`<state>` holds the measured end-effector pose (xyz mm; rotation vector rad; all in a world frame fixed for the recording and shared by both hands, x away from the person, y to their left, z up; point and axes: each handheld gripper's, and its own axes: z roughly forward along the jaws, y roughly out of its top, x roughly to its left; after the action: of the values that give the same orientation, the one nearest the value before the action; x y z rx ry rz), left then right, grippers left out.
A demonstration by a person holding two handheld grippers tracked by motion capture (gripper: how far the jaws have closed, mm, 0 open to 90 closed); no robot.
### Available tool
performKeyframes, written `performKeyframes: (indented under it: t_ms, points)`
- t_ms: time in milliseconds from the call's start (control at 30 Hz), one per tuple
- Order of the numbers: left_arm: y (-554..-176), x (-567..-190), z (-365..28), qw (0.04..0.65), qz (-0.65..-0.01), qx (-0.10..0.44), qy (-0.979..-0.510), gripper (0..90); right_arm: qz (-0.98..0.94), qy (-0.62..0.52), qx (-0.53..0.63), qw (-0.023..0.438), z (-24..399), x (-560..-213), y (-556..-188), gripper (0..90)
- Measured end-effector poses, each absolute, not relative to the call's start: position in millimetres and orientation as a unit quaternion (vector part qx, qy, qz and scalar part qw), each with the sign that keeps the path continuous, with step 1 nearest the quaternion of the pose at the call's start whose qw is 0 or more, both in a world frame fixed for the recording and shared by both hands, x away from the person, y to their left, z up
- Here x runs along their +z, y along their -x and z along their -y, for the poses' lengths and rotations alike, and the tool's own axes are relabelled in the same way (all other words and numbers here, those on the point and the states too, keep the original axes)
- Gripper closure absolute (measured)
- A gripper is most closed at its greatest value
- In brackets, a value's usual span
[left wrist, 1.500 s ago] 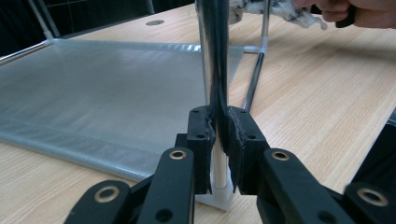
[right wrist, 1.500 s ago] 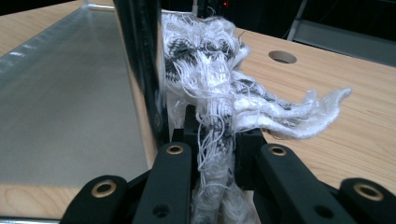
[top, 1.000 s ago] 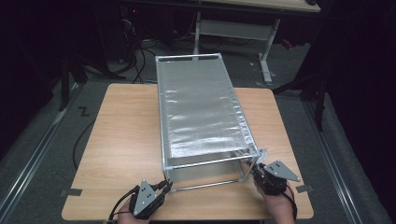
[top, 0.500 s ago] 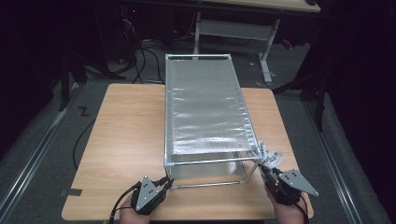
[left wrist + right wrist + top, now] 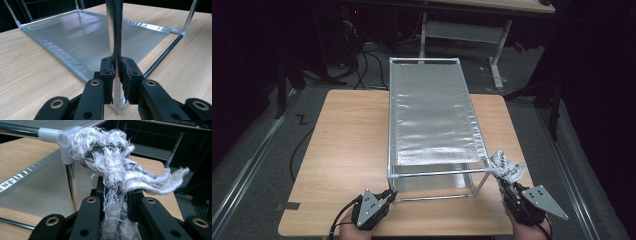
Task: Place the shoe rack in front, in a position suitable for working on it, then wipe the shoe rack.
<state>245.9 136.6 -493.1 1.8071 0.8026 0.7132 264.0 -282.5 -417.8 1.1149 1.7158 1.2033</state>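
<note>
my left gripper [image 5: 116,72] is pinching the near left upright post [image 5: 114,32] of the metal rack frame [image 5: 432,172] sitting on the wooden table [image 5: 347,145]. my right gripper [image 5: 115,195] is clamping a frayed white rag [image 5: 112,160] beside the rack's near right top corner connector [image 5: 63,138].

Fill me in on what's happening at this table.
A person works at a metal-framed rack standing on the wooden table. The left gripper is shut on the rack's near-left upright post, steadying it. The right gripper is shut on a frayed white rag, held beside the rack's near-right top corner joint.
</note>
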Motion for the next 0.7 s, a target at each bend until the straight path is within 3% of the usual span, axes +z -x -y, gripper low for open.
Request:
performKeyframes:
  t_ms: [467,700]
  points:
    - [-245.3,-491.1,-135.7,0.493,-0.333,0.288,-0.750,79.5,-0.743,-0.395,0.396,0.368,253.1,-448.5,-260.8,77.8]
    - [-246.3,-491.0,-135.8,0.493,-0.331,0.287,-0.752,79.4,-0.766,-0.404,0.373,0.333,254.8,-465.7,-270.7,77.9]
